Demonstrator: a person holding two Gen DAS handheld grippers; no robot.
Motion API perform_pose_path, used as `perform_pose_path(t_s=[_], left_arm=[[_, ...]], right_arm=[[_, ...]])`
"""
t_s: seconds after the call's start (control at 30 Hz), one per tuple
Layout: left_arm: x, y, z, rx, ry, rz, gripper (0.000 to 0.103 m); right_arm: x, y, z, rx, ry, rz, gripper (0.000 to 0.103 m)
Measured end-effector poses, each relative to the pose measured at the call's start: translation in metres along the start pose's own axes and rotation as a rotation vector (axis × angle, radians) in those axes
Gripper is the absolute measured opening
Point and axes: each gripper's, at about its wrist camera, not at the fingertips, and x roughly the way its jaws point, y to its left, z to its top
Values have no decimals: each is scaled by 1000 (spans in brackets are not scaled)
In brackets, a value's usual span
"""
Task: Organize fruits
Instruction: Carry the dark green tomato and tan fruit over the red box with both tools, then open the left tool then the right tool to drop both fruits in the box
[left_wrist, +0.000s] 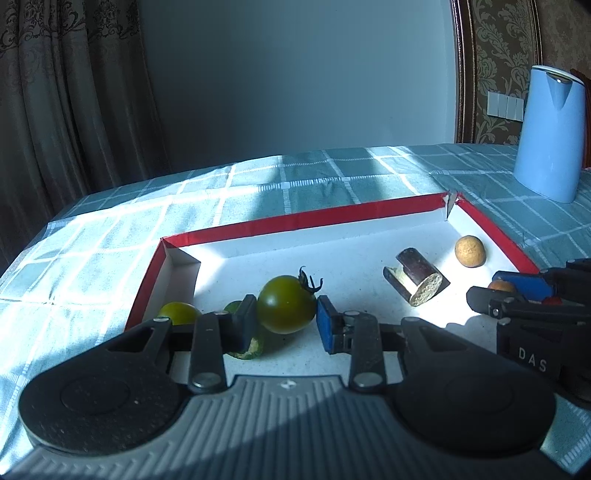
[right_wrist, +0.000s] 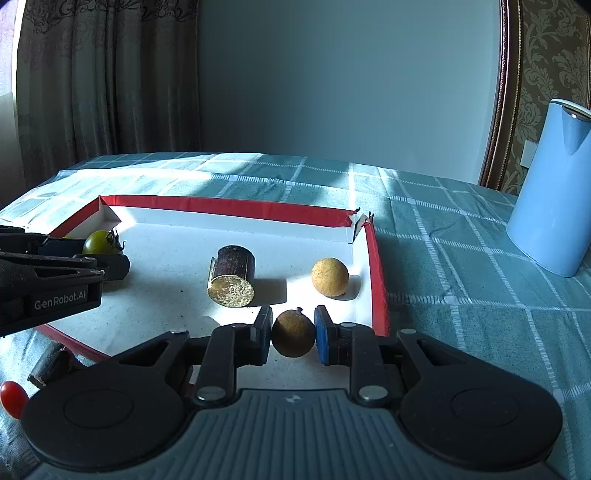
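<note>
A red-rimmed white tray (left_wrist: 295, 219) (right_wrist: 229, 205) lies on the checked cloth. My left gripper (left_wrist: 284, 319) stands open around a green tomato (left_wrist: 286, 304) with a stalk; there is a gap at the right pad. A second green tomato (left_wrist: 179, 313) and a green slice (left_wrist: 247, 347) lie by its left finger. My right gripper (right_wrist: 291, 330) has its pads against a brown longan (right_wrist: 293, 333) over the tray floor. Another longan (right_wrist: 330, 277) (left_wrist: 470, 251) and a sugarcane piece (right_wrist: 232, 280) (left_wrist: 417, 280) lie in the tray.
A blue kettle (left_wrist: 550, 133) (right_wrist: 554, 184) stands at the back right on the cloth. Outside the tray's near left, in the right wrist view, lie a red cherry tomato (right_wrist: 13, 398) and a dark cane piece (right_wrist: 50, 363).
</note>
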Motion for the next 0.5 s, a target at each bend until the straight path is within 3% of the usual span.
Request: perform_pose_path(t_s=[0.5], left_arm=[[20, -18, 9, 45, -9, -2, 33]], right_arm=[[21, 1, 5, 0, 40, -18, 23]])
